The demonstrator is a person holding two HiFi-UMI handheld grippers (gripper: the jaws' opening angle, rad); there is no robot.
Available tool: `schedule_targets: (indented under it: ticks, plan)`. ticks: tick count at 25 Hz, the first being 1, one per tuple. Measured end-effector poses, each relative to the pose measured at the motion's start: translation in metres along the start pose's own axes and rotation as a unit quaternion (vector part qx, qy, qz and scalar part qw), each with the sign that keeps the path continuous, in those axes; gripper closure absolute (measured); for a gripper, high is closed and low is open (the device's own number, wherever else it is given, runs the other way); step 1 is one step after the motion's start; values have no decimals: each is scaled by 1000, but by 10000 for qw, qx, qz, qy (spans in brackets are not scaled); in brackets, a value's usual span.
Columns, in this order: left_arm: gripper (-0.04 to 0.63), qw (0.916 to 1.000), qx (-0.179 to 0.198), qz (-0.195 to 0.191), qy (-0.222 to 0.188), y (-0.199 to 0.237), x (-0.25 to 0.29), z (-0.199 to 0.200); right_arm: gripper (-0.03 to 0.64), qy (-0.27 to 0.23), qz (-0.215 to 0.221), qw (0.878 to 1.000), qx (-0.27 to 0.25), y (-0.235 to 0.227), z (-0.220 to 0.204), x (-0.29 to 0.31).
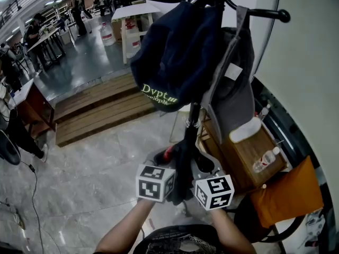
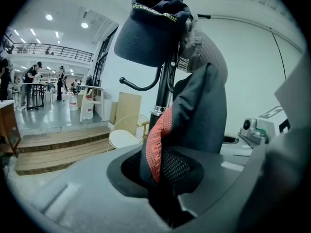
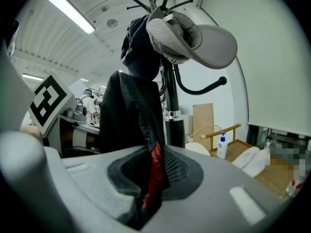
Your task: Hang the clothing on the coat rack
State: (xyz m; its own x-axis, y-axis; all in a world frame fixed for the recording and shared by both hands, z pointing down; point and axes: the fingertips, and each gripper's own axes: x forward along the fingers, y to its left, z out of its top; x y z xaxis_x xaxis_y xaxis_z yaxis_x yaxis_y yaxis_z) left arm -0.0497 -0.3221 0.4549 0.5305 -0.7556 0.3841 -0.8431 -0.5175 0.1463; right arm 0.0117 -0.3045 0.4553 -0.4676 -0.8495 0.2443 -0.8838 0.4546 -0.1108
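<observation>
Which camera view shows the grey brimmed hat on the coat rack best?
The right gripper view: the grey hat shows nearly whole, crown and brim, on the coat rack. The head view shows it partly behind the navy cap. The left gripper view shows only a strip above the held garment.

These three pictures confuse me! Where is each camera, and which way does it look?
Head view: on the person's head, looking steeply down at the coat rack; forearms, left gripper, right gripper show.
Left gripper view: on the left gripper, looking up along its jaws, shut on the dark garment, toward the dark cap.
Right gripper view: on the right gripper, looking up along its jaws, past that garment, to the grey hat.
Both gripper views share garment, rack, cap.
</observation>
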Motion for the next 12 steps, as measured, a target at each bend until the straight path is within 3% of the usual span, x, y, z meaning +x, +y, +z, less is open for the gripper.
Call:
schedule_targets:
  ticks: [12]
  plan:
    - [516,9998,110,-92,-114,-9,-18,-2,568,-16,-116,9999,20,11,-3,-15]
